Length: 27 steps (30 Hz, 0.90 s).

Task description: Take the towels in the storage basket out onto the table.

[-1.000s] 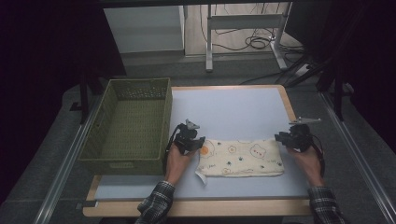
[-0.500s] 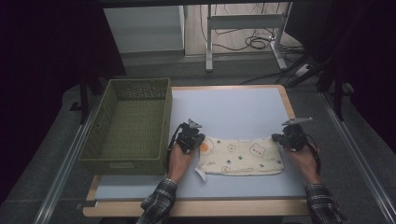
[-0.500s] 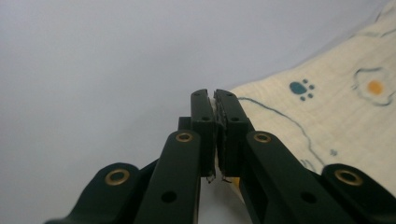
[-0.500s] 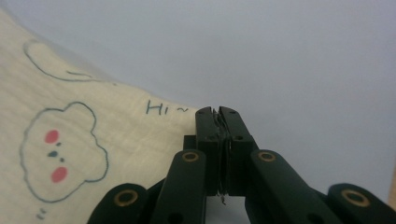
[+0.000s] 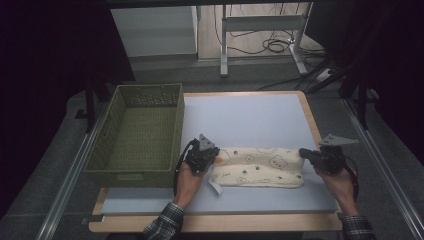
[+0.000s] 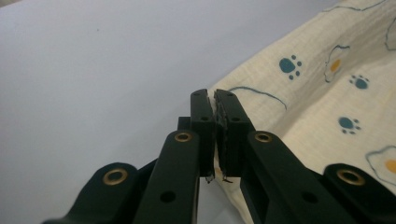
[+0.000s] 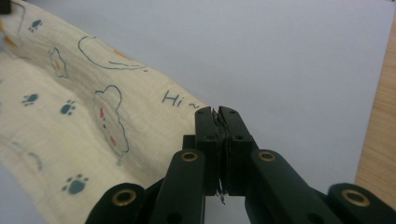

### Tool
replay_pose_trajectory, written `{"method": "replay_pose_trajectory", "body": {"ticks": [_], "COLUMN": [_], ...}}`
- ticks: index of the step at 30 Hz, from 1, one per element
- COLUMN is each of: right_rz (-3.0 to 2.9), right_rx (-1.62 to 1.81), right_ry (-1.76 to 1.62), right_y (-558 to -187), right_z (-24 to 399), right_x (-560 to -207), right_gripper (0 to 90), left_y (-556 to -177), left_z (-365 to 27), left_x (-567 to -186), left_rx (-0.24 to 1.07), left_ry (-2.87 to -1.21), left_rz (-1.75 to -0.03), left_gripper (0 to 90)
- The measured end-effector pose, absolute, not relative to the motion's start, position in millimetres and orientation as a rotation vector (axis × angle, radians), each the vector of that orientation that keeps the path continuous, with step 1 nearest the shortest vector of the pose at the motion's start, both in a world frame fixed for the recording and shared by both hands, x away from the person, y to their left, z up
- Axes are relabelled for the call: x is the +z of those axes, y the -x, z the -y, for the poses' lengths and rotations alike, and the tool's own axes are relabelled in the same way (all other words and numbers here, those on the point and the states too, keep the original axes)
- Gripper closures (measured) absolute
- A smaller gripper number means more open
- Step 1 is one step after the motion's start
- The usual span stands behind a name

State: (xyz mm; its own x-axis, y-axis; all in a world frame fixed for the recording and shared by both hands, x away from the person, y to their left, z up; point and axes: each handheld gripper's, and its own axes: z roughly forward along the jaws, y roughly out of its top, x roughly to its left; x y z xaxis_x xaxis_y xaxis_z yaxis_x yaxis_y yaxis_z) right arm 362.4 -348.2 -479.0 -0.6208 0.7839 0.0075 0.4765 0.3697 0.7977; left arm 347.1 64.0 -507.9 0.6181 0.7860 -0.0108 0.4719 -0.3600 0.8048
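The cream printed cloth [image 5: 257,166] lies stretched across the near part of the table [image 5: 250,115] — left gripper [image 5: 216,156] clamped on its left corner; right gripper [image 5: 301,152] clamped on its right corner; a green basket [image 5: 137,135] stands just left.

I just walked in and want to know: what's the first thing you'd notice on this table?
The cream cloth with bears and paw prints, lying near the front of the table. The left gripper pinches its left corner and the right gripper its right corner, both shut on it. A green basket stands at the table's left edge.
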Motion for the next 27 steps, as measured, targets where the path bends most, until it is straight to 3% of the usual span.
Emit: {"method": "replay_pose_trajectory", "body": {"ticks": [22, 26, 27], "right_rz": [-2.312, -2.325, -2.331], "right_rx": [1.194, 1.192, 1.200], "right_ry": [-1.052, -1.076, -1.094], "right_y": [-309, -301, -298], "right_z": [352, 356, 358], "right_x": [-497, -504, -508], "right_gripper": [84.4, 81.3, 78.3], "left_y": [-299, -293, -292], "left_z": [-74, -72, -72], "left_x": [-520, -526, -527], "left_rx": [0.406, 0.372, 0.367], "left_ry": [-2.046, -2.090, -2.096], "left_rz": [-0.907, -0.898, -0.898], "left_gripper": [86.4, 83.9, 78.1]}}
